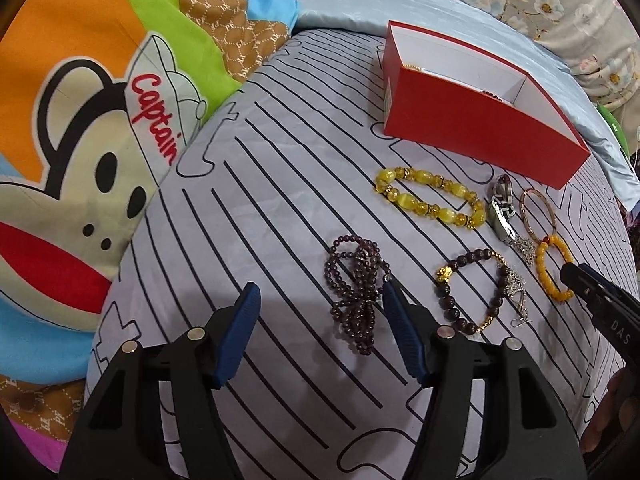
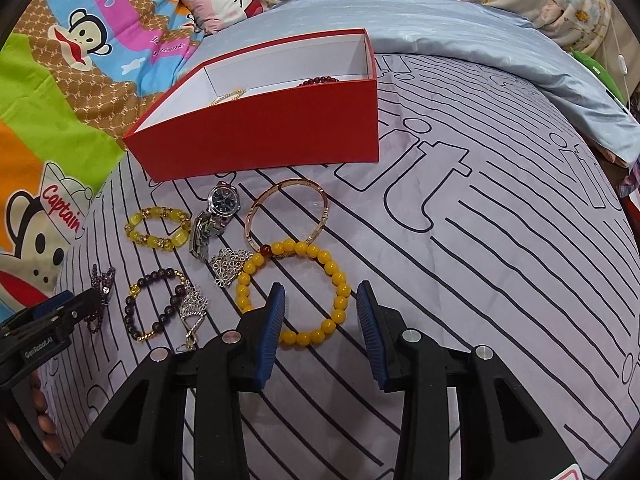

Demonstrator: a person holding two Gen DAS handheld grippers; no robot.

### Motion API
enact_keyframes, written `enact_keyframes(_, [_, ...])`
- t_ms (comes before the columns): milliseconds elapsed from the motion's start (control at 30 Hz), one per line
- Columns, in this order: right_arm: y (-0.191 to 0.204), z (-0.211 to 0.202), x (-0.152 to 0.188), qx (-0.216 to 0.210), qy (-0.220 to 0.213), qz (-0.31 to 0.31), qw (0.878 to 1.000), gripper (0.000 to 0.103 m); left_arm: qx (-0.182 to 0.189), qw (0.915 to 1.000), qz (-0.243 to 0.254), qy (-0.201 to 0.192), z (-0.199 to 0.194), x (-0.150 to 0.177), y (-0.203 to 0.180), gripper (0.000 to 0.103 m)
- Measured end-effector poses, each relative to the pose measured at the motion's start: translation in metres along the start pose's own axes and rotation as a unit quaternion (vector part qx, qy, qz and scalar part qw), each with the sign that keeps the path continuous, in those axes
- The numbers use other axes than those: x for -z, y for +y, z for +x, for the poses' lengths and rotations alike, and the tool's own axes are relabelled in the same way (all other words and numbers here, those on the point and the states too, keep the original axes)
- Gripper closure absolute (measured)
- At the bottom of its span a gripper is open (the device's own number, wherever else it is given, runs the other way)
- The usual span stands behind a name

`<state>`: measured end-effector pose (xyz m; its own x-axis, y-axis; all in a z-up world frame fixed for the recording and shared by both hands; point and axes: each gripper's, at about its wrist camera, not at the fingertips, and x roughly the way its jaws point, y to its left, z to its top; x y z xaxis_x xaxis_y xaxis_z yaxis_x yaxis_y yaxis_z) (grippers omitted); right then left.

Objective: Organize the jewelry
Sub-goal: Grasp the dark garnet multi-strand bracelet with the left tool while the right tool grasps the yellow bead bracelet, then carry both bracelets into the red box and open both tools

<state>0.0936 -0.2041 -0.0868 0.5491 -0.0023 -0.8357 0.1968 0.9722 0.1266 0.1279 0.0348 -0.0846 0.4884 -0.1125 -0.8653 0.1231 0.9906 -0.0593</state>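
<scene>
Jewelry lies loose beside the red box [image 2: 256,136]; each hand-held gripper gapes open, gripping nothing.

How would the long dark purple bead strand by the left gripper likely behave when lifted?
The dark purple bead strand lies in loose, tangled loops, so it probably hangs limp and uncoils. Its small round beads look smooth, so they may slip between the fingers of the left gripper unless several loops are pinched. It seems light.
</scene>
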Motion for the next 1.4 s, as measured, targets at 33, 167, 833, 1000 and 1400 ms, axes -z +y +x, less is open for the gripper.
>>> enact_keyframes(33, [0.0, 0.002, -0.001, 0.0, 0.001, -0.001, 1.0, 0.07, 0.002, 1.0, 0.001, 0.004, 0.003, 0.0, -0.001, 0.046])
enact_keyframes(167, [0.001, 0.004, -0.002, 0.005, -0.001, -0.007, 1.0, 0.076, 0.002, 1.0, 0.008, 0.003, 0.007, 0.0, -0.005, 0.055])
enact_keyframes(833, [-0.011, -0.007, 0.002, -0.003, -0.005, 0.012, 1.0, 0.096, 0.029, 0.9991, 0.028, 0.013, 0.0, -0.001, -0.027, 0.086])
enact_keyframes(1000, [-0.015, -0.024, 0.001, -0.013, -0.023, 0.018, 0.999, 0.096, 0.026, 0.9991, 0.034, 0.005, -0.009, -0.007, -0.036, 0.086])
enact_keyframes(1400, [-0.017, -0.066, -0.016, -0.033, -0.071, 0.021, 0.997, 0.096, 0.044, 0.9974, 0.05, -0.028, -0.042, -0.028, -0.063, 0.086])
